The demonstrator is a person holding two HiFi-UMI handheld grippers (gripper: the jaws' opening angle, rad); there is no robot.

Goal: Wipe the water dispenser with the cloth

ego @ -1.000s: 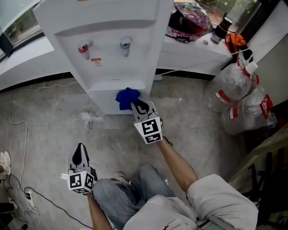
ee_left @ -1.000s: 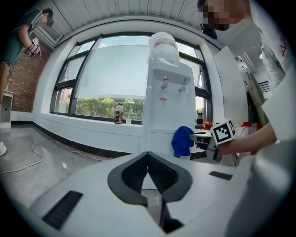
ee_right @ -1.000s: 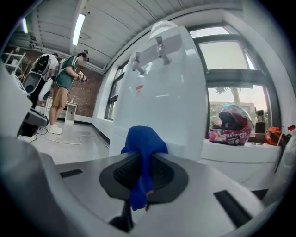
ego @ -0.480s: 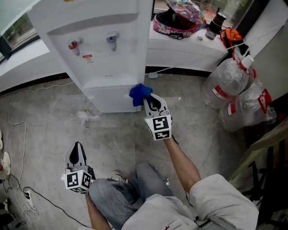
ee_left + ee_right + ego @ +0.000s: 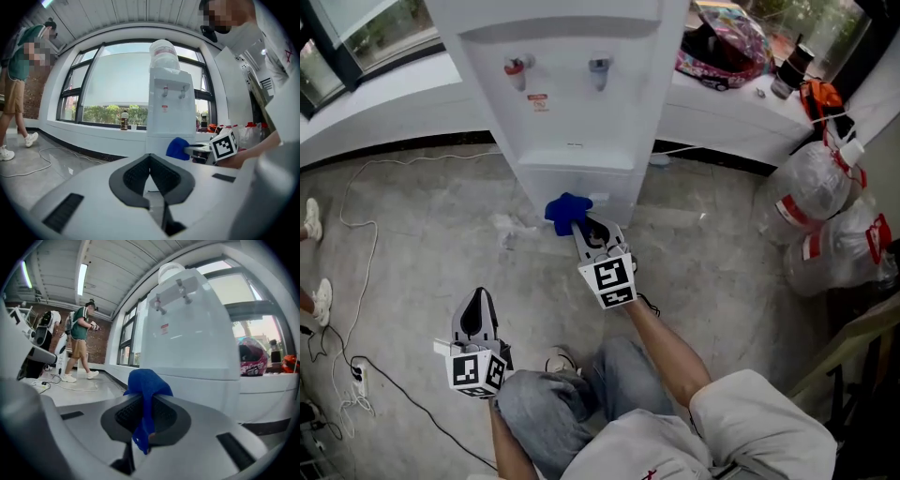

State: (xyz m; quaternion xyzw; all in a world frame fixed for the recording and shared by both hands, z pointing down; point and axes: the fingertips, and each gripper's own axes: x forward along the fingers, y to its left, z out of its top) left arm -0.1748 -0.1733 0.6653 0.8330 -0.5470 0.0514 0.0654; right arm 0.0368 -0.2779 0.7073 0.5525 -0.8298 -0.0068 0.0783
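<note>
A white water dispenser (image 5: 572,103) stands on the floor with a red tap and a blue tap on its front. My right gripper (image 5: 584,231) is shut on a bunched blue cloth (image 5: 566,211), which sits against the lower front panel of the dispenser, left of its middle. In the right gripper view the blue cloth (image 5: 146,394) hangs pinched between the jaws, with the dispenser (image 5: 192,338) close ahead. My left gripper (image 5: 476,315) hangs low over the floor, shut and holding nothing. From the left gripper view (image 5: 151,174) the dispenser (image 5: 169,110) and the cloth (image 5: 177,148) show further off.
A white window ledge (image 5: 394,89) runs behind the dispenser, with a pink helmet (image 5: 727,42) on it at right. Clear plastic bags (image 5: 825,216) lie at the right. A white cable (image 5: 366,225) trails over the grey floor at left. A person (image 5: 79,343) walks in the background.
The right gripper has carried the cloth from the dispenser's lower right corner leftwards across the lower panel. The head view has shifted, so the dispenser sits more centrally. The left gripper has barely moved.
</note>
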